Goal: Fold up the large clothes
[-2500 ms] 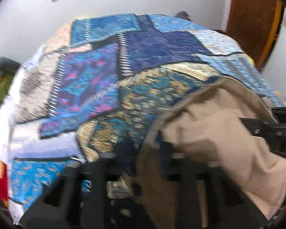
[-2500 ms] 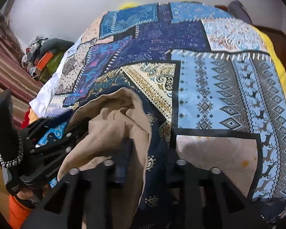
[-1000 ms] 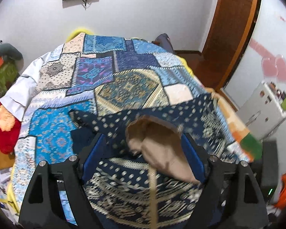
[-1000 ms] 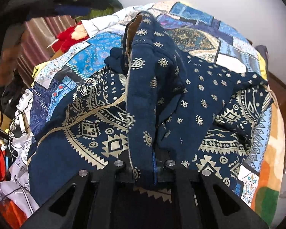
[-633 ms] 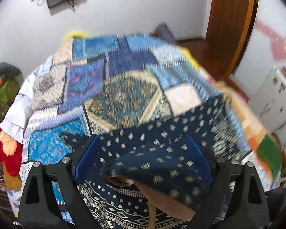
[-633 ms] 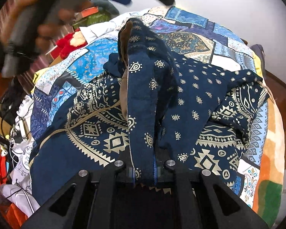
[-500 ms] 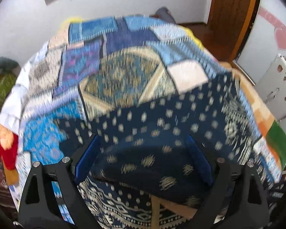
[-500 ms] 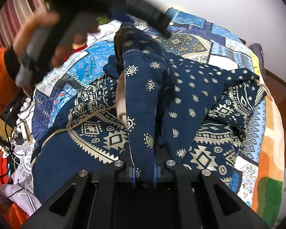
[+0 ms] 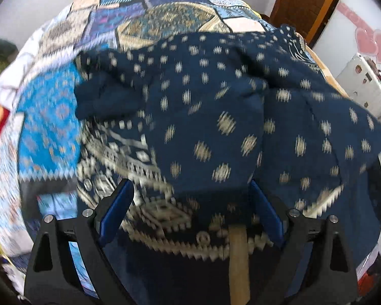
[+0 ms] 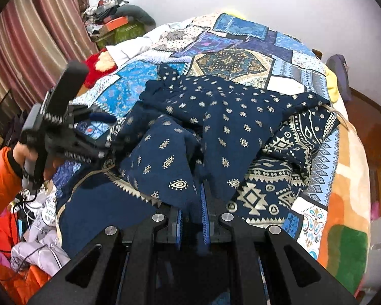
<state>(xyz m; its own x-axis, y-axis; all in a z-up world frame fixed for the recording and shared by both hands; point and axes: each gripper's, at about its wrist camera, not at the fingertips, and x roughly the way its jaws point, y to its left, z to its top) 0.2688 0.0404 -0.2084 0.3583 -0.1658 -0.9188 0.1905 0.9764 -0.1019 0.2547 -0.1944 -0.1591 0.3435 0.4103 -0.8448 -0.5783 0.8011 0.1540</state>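
A large navy garment (image 10: 231,127) with gold paisley dots and a geometric border lies crumpled on the patchwork bedspread (image 10: 241,43). My right gripper (image 10: 192,218) is shut on a fold of the garment near its lower edge. My left gripper (image 9: 190,203) is open, its blue-padded fingers (image 9: 116,203) spread wide over the garment (image 9: 216,117); cloth lies between them without being pinched. In the right wrist view the left gripper (image 10: 106,150) sits at the garment's left side, held by a hand in an orange sleeve.
A red plush item (image 10: 99,63) and piled clutter (image 10: 119,23) lie at the bed's far left. Striped curtains (image 10: 30,38) hang on the left. Clothes and cables (image 10: 38,233) lie on the floor at left. A wooden door (image 9: 307,2) stands at right.
The left gripper has let go of the garment and dropped low over it. The raised fold held by the right gripper has come down onto the bed; the tan lining no longer shows.
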